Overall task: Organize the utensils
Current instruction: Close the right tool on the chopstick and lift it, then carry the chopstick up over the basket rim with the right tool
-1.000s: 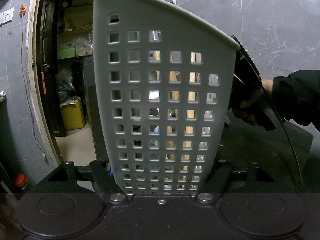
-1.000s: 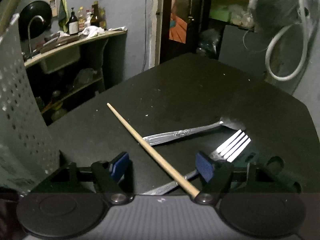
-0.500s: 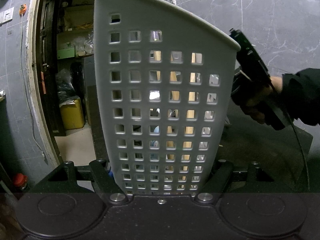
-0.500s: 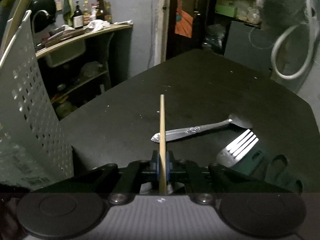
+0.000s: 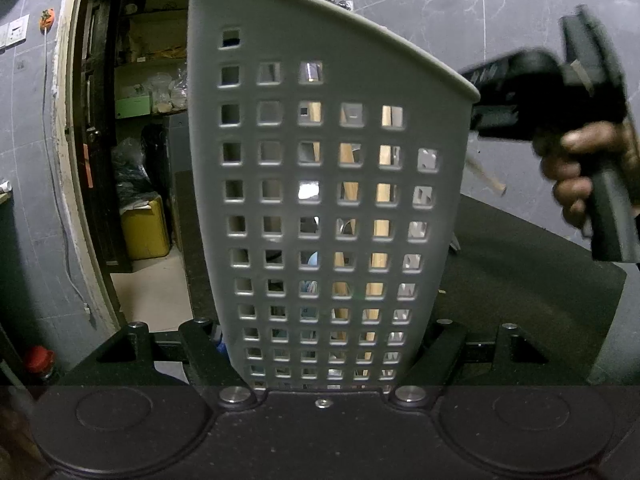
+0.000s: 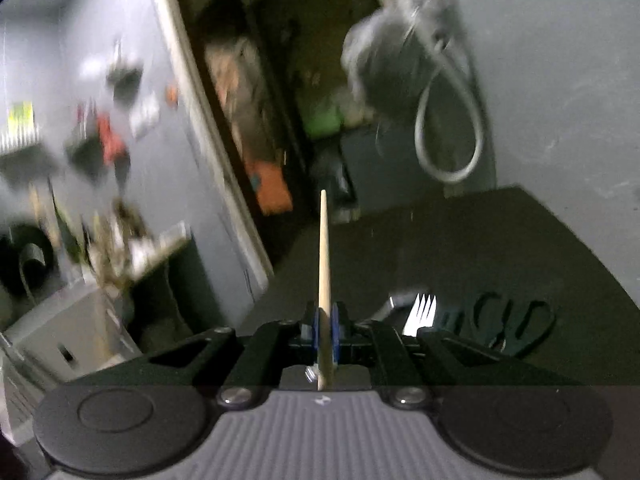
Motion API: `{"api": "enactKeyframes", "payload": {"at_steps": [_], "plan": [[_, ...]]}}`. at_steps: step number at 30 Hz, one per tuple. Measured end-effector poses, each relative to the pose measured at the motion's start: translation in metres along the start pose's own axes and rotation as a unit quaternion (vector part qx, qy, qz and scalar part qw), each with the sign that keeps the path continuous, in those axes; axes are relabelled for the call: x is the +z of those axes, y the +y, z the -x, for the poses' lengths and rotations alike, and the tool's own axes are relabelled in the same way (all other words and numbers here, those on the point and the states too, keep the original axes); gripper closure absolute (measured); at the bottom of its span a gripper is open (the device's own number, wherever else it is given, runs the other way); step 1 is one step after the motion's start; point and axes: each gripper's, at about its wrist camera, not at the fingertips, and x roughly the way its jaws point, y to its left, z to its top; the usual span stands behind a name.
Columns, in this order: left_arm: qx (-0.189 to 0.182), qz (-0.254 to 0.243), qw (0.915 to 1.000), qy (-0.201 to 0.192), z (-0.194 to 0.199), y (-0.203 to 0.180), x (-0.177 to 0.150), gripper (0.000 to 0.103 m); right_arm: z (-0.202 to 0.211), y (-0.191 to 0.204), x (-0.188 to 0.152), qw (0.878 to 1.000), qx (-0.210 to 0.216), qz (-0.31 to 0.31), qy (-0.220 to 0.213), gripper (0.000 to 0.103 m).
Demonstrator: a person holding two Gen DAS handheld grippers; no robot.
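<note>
My left gripper (image 5: 324, 344) is shut on a tall grey perforated utensil basket (image 5: 280, 208), which stands upright and fills the left wrist view. Through its holes I see wooden sticks and metal pieces inside. My right gripper (image 6: 326, 320) is shut on a wooden chopstick (image 6: 323, 256), which points up and away from its blue pads. In the left wrist view the right gripper (image 5: 540, 96) hangs in a hand beside the basket's rim, with the chopstick's end (image 5: 486, 178) sticking out below it. A fork (image 6: 422, 312) lies on the black table (image 6: 500, 248).
A black slotted spatula (image 6: 520, 324) lies right of the fork, and a spoon's bowl (image 6: 394, 300) shows left of it. An open doorway (image 5: 132, 160) with a yellow container (image 5: 144, 228) is behind the basket. A coiled hose (image 6: 448, 132) hangs on the wall.
The right gripper shut on the chopstick, lifted it off the table and rolled, so the stick now points upward. Beside the basket, it rose and shifted right. The left gripper and basket stayed still.
</note>
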Motion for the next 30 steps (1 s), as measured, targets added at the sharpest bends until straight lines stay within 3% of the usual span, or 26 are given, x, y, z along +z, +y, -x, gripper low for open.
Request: {"api": "enactKeyframes", "payload": {"at_steps": [5,11,14,19,30], "plan": [[0.000,0.000,1.0000,0.000,0.000,-0.001,0.000,0.026,0.023,0.004,0.012,0.994,0.042,-0.040,-0.096,0.095],[0.001,0.000,1.0000,0.000,0.000,-0.001,0.000,0.026,0.036,0.014,0.016,0.965,0.148,-0.093,-0.193,0.095],[0.001,0.000,1.0000,0.000,0.000,-0.001,0.000,0.026,0.034,0.025,0.015,0.955,0.190,-0.095,-0.209,0.095],[0.000,0.001,1.0000,0.000,0.001,-0.002,0.000,0.026,0.018,0.042,0.008,0.946,0.224,-0.063,-0.225,0.095],[-0.001,0.002,1.0000,-0.001,0.002,-0.001,0.000,0.026,0.001,0.065,-0.026,0.954,0.219,-0.007,-0.205,0.095]]}}
